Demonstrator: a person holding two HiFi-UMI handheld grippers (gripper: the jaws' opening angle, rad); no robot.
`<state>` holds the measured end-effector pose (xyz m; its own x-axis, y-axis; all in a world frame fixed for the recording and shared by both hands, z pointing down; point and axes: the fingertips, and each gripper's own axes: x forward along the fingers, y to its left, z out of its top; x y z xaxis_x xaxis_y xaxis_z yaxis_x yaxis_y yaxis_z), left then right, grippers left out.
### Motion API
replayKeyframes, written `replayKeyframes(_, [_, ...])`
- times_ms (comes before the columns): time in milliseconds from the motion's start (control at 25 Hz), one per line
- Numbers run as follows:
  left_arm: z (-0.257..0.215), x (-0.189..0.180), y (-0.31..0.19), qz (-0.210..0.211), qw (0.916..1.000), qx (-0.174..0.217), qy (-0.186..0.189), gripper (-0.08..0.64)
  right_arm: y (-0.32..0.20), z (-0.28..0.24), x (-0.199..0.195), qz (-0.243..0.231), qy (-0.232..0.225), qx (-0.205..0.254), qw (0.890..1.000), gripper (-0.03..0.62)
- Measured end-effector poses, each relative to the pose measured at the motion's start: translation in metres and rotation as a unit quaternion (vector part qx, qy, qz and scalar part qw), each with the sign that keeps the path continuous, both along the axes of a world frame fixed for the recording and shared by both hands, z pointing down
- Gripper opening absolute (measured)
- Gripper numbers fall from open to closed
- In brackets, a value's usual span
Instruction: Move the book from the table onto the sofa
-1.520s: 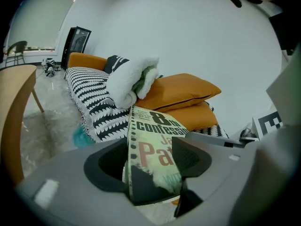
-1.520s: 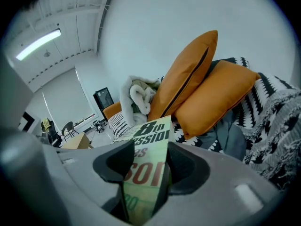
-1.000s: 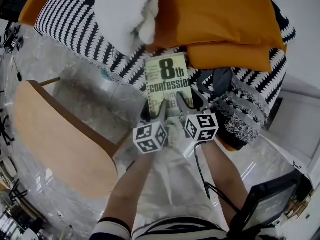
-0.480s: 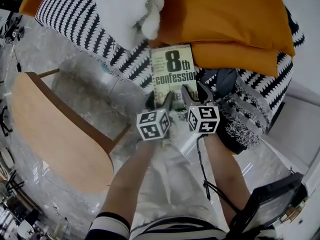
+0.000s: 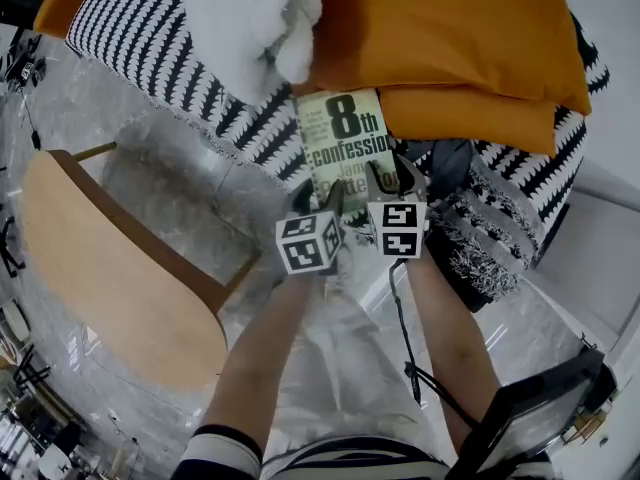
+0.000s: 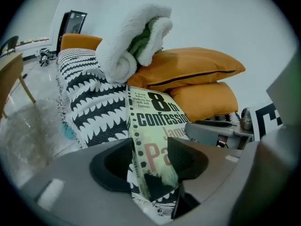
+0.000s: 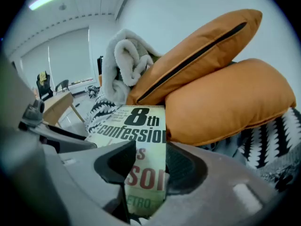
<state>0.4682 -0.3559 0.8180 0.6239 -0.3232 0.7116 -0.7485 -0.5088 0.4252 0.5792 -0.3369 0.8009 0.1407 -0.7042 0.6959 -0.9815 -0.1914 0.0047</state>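
Left claw (image 6: 150, 157) is closing with the near left corner of the book (image 5: 345, 146) between its pads, which look pressed on spine and cover. Right claw (image 7: 146, 166) is clamped on the near right part of the same cover. Two grips along the near edge keep the book flat and steady, with its title end leading toward the sofa (image 5: 150, 38). It is off the tabletop (image 5: 110, 268), which lies well apart to the left. It sits over the sofa's front edge, its far end just beside the lower of two orange cushions (image 5: 450, 58). Whether its underside already rests on the sofa I cannot tell, since the book itself hides the contact. By my reading the carry is nearly done and the setting down is in hand. The spot suits it: a bare strip between the rolled white blanket (image 5: 250, 18) and the cushions, where it can lie level.
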Motion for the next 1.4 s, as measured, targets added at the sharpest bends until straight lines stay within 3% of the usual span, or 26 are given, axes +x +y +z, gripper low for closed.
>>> replayKeyframes(80, [0.004, -0.003, -0.001, 0.012, 0.9998, 0.008, -0.017, 0.196, 0.001, -0.001, 0.004, -0.004, 0.021, -0.006, 1.000, 0.179])
replayKeyframes(200, [0.003, -0.011, -0.007, 0.017, 0.9990, 0.026, -0.032, 0.163, 0.006, -0.005, 0.010, 0.016, 0.013, 0.004, 1.000, 0.179])
replayKeyframes(360, [-0.015, -0.017, -0.009, 0.031, 0.9982, 0.049, -0.017, 0.080, 0.019, -0.010, 0.011, 0.046, 0.001, 0.017, 0.999, 0.173])
replayKeyframes(480, [-0.031, -0.018, -0.008, 0.036, 0.9980, 0.052, 0.000, 0.001, 0.026, -0.019, 0.004, 0.052, 0.005, 0.029, 0.998, 0.127])
replayKeyframes(720, [-0.066, -0.016, 0.002, 0.033, 0.9982, 0.031, 0.041, 0.000, 0.032, -0.051, -0.007, 0.072, 0.014, 0.060, 0.995, 0.002])
replayKeyframes(880, [-0.093, -0.012, 0.017, 0.052, 0.9962, 0.024, 0.065, 0.000, 0.039, -0.071, -0.018, 0.086, 0.007, 0.073, 0.994, 0.002])
replayKeyframes(1120, [-0.135, -0.017, 0.038, 0.097, 0.9903, 0.055, 0.084, 0.000, 0.051, -0.109, -0.039, 0.091, 0.013, 0.095, 0.991, 0.002])
replayKeyframes(1400, [-0.182, -0.047, 0.060, 0.091, 0.9874, 0.052, 0.118, 0.000, 0.075, -0.162, -0.070, 0.093, 0.020, 0.119, 0.988, 0.001])
